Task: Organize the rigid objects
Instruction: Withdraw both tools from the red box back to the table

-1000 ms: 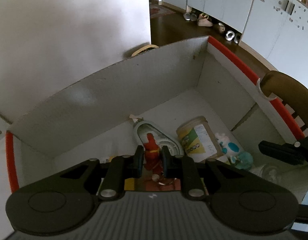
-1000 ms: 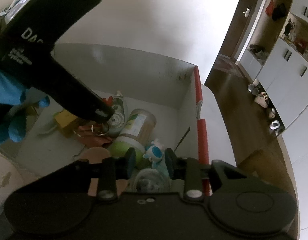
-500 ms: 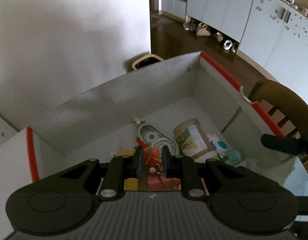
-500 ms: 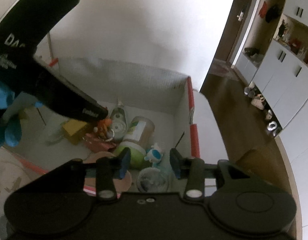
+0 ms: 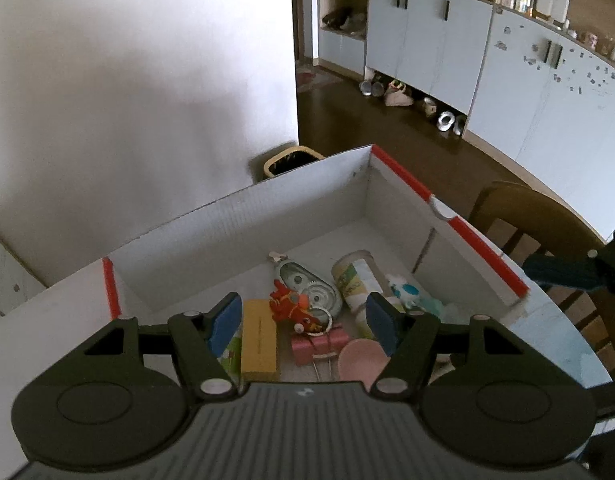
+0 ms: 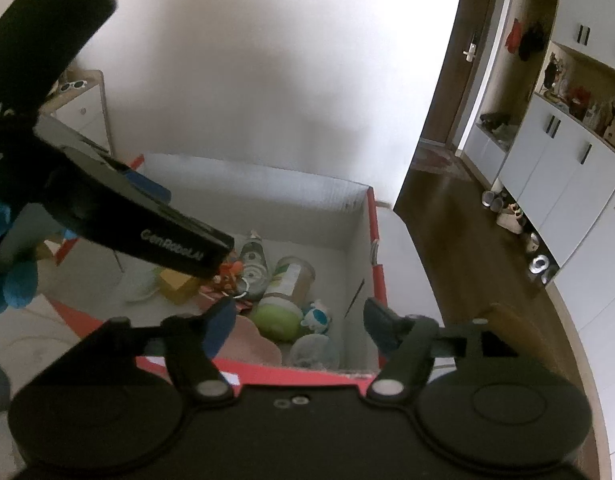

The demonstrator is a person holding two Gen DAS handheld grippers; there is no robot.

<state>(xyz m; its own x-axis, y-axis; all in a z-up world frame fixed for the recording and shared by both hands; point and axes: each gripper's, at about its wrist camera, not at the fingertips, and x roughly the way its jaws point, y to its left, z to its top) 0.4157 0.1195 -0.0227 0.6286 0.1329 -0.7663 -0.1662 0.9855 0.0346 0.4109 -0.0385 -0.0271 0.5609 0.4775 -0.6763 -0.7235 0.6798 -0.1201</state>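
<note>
Hovering above a white cardboard box (image 5: 291,208) with red-taped edges, the left gripper (image 5: 303,320) and right gripper (image 6: 297,318) both hang with fingers spread wide, holding nothing. The collected items sit inside the box, apparently gathered there for tidiness: a red toy keychain (image 5: 293,308), yellow block (image 5: 259,340), pink binder clip (image 5: 317,342), labelled jar (image 5: 353,280) and pink lid (image 5: 361,360). "GenRobot.AI" is printed on the left gripper's side.

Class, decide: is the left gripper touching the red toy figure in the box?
Apart. In the left wrist view the left gripper is wide open, and the red toy figure lies on the box floor between and below its fingers, clear of both.
</note>
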